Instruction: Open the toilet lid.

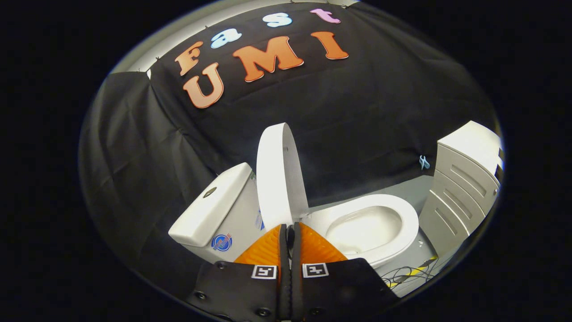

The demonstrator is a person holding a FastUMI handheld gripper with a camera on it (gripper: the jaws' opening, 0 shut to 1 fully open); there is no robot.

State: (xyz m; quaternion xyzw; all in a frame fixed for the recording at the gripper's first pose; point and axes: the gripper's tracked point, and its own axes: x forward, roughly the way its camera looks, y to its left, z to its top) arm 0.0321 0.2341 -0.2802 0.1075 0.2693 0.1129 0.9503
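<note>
Your gripper point(289, 230) has its orange fingers point(266, 248) pressed together with nothing between them. Just past them the toilet lid point(277, 174) stands up by the tank point(214, 205). The bowl point(366, 228) is open, so the job looks done.

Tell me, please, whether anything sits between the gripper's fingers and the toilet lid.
Nothing visible does. The gripper has its orange fingers closed together with nothing held, and the raised lid stands just ahead of their tips, upright beside the tank. The seat and the bowl lie open to the side.
</note>
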